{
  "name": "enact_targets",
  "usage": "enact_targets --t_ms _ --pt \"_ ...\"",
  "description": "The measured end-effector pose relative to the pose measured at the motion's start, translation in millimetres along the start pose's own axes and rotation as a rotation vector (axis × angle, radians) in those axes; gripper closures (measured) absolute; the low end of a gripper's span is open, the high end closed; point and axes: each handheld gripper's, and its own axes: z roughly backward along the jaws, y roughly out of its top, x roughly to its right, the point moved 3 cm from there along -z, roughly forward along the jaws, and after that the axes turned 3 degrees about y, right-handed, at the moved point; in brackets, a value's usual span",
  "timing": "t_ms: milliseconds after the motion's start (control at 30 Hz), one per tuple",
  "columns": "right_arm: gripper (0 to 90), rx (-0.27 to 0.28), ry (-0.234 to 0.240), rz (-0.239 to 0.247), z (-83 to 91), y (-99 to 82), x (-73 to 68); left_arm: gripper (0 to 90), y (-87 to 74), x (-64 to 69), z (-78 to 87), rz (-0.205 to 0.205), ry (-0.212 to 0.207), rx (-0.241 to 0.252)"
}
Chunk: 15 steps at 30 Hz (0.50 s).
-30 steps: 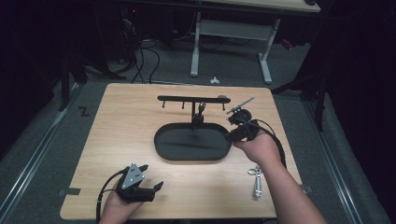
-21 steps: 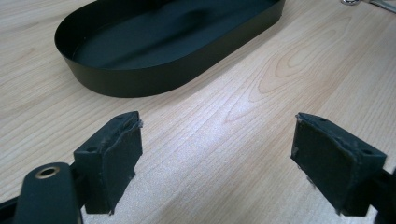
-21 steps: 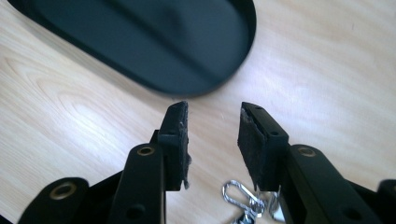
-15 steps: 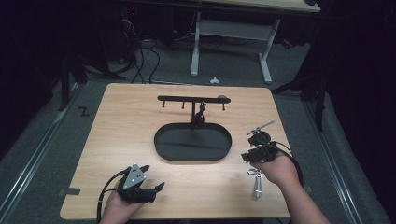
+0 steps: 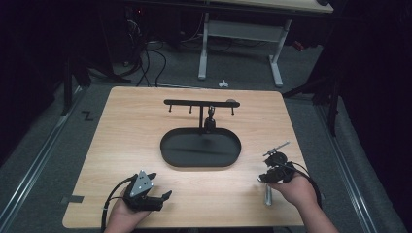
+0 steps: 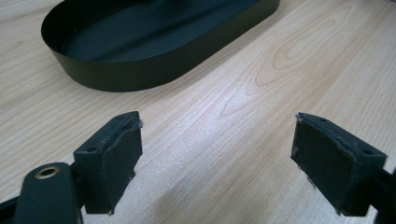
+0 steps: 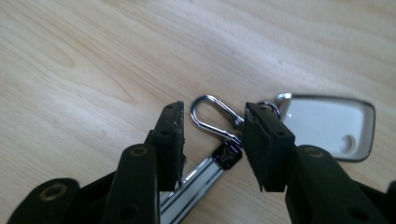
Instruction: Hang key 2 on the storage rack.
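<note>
A key ring lies on the wooden table near the front right: a silver carabiner [image 7: 212, 131], a silver bar [image 7: 196, 179] and a white tag in a metal frame [image 7: 327, 126]. In the high view the bar [image 5: 268, 195] shows just below my right gripper [image 5: 264, 179]. My right gripper [image 7: 215, 112] hangs low over the carabiner; its jaws have just been opening and stand on either side of the loop without pressing it. At the front left my left gripper [image 5: 160, 187] rests wide open, nothing between its jaws [image 6: 217, 154].
A black oval tray [image 5: 167, 155] sits mid-table, its wall [image 6: 154, 74] close ahead of the left gripper. Behind it stands a black rack [image 5: 201, 103] with hooks; a small dark piece [image 5: 211, 116] hangs from it. The table edge runs near both hands.
My right hand has come from the tray's right end toward the front right and down, over the key ring. Its jaws stand wider. The left hand has stayed put.
</note>
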Motion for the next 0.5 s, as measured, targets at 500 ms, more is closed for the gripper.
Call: enact_targets --t_ms 500 --pt "63.7 -0.033 -0.032 0.038 -22.2 -5.7 -2.7 16.7 0.1 0.4 -0.1 -0.002 -0.001 0.001"
